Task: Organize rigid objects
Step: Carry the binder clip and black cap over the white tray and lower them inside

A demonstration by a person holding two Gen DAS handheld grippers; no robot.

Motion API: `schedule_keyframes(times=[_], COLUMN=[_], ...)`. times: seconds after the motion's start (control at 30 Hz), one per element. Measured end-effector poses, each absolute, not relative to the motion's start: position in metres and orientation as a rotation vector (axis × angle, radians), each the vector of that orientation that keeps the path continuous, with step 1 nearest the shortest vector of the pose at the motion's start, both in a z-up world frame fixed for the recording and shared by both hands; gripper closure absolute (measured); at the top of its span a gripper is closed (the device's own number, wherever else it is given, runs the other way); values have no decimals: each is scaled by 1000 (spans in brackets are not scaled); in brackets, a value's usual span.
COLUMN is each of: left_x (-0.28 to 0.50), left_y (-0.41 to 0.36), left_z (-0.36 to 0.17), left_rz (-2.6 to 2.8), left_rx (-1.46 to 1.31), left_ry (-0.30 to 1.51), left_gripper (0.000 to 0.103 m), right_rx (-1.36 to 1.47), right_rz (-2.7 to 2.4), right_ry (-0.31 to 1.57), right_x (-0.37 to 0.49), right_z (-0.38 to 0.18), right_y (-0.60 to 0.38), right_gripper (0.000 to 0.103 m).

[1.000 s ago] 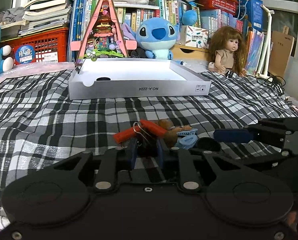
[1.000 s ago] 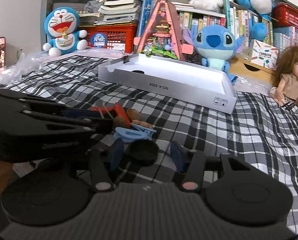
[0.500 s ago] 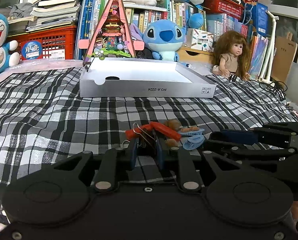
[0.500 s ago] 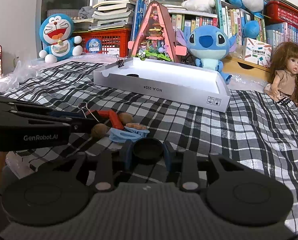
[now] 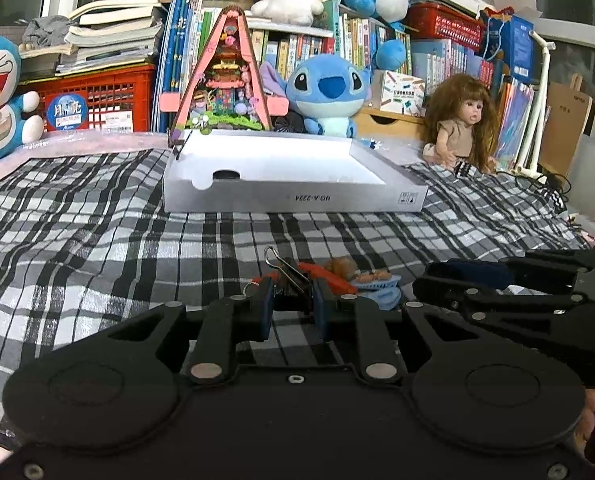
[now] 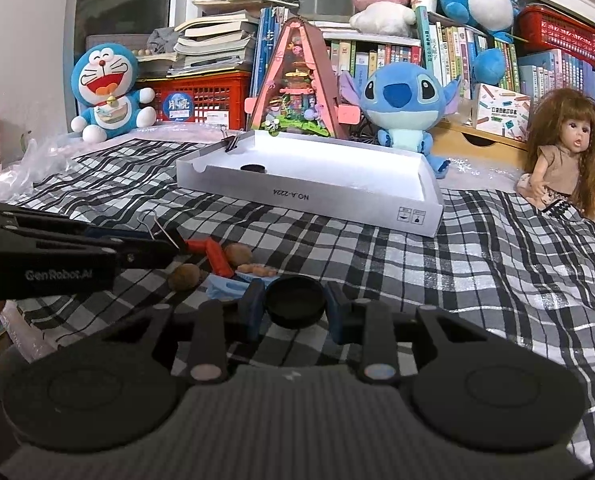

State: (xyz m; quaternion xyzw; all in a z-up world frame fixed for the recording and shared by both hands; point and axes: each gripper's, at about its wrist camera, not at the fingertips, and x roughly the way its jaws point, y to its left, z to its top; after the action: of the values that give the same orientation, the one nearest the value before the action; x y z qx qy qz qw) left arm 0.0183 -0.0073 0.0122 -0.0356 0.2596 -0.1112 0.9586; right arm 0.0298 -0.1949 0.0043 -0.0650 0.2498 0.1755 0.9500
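L fingers (image 5: 291, 308) clamp binder clip (image 5: 293, 280); R fingers (image 6: 295, 308) just closed, gripping black cap (image 6: 295, 300) btwn pads.

Background: Stitch plush (image 6: 403, 108), Doraemon plush (image 6: 105, 90), long-haired doll (image 6: 563, 156), red crate (image 5: 97, 98), bookshelf (image 5: 361, 40), pink triangular dollhouse (image 5: 225, 80) behind plaid cloth (image 6: 497, 260).

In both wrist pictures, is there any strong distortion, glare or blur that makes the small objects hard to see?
Left wrist view: fisheye bends the window frame at the edges; the binder clip between the left gripper's pads is dark but sharp. Right wrist view: same bending; the black cap in the right gripper is sharp, the white box bright, without harsh glare.
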Motion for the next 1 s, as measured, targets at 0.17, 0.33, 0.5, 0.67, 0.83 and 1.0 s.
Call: schedule_keyframes(times=[0.17,0.33,0.5,0.67,0.83,1.0], left_x=[19,27,42,55,66,72], left_y=[-8,-6,-2,0,1,0], left_z=[20,29,39,47,52,55], left_rz=[-223,-221,-205,-190,-181,-183], left_rx=[-67,-69,-82,-86,-93,-86], left_ry=[515,507,502,490,483,470], left_gripper=[84,84,84,84,84,84], right_rx=[-122,-118,-91,-78,-54,-37], right_rz=[349,339,334,328,319,311], right_ry=[498,486,489,493,496,500], right_x=[32,39,51,61,73,84], right_z=[8,14,22,26,33,38], right_y=[-198,-200,-201,-200,-201,-201], right_gripper=[66,66,66,66,66,66])
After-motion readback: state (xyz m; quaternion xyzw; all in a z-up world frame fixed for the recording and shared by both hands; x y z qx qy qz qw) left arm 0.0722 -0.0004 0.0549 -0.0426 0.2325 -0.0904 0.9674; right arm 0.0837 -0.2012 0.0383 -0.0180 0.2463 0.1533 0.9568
